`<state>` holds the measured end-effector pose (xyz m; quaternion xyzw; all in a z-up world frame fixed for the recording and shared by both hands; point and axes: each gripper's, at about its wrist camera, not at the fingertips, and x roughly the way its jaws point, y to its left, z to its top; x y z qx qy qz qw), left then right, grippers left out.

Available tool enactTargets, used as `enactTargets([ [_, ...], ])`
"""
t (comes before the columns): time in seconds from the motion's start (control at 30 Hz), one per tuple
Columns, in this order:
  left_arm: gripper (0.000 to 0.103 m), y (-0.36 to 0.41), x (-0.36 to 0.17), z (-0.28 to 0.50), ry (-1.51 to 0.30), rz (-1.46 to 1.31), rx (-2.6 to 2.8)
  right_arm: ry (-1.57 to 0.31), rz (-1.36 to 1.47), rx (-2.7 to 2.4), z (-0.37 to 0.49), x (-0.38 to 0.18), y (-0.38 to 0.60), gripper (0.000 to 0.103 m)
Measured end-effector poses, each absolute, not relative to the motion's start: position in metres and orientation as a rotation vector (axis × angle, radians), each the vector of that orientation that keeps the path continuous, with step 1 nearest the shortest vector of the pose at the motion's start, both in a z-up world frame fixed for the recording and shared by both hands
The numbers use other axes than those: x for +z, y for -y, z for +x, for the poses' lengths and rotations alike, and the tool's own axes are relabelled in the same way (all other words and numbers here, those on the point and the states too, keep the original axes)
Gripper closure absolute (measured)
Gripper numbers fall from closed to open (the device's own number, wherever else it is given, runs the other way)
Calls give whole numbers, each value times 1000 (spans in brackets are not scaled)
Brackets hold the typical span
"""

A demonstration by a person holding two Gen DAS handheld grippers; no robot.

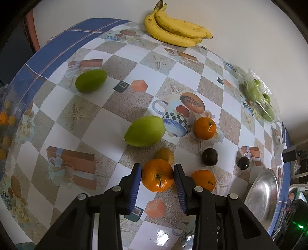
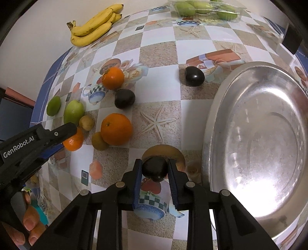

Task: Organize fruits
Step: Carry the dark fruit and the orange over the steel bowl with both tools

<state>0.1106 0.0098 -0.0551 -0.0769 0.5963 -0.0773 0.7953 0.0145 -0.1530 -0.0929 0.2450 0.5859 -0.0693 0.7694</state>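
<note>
Both pairs of jaws are closed on fruit: the left gripper (image 1: 157,177) clamps an orange (image 1: 157,177) by its sides, stem end up, and the right gripper (image 2: 155,169) pinches a dark plum (image 2: 155,169) across its middle. Each grip looks set for lifting, pads square on the widest part so the round fruit cannot roll out.

By size, the patterned bench (image 2: 157,50) carries everything. At 3 o'clock in the right wrist view sits the steel bowl (image 2: 215,119), bare inside, probably the place meant for the sorted fruit; the held plum is just beside its rim at about 6 o'clock. The bananas (image 2: 92,27) lie at 11 o'clock against the wall, and a clear bag of green fruit (image 2: 204,8) at 12 o'clock, both well apart from the loose pile.

Loose fruit clusters from 9 to 10 o'clock: two green mangoes (image 1: 144,130), a second orange (image 2: 116,128), a third orange (image 2: 112,77), two more dark plums (image 2: 194,76), and small yellowish fruits (image 2: 87,122). A thumb (image 2: 31,219) shows at 7 o'clock.
</note>
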Motion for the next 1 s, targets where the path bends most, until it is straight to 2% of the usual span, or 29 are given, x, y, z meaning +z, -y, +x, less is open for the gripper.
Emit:
enactTargets([
  [0.57, 66, 6, -26, 101, -1197, -135, -191, -1148, 590, -183, 0, -57, 183, 76],
  [1.0, 66, 50, -19, 82, -1173, -33, -276, -1088, 647, -382, -36, -47, 245, 76],
])
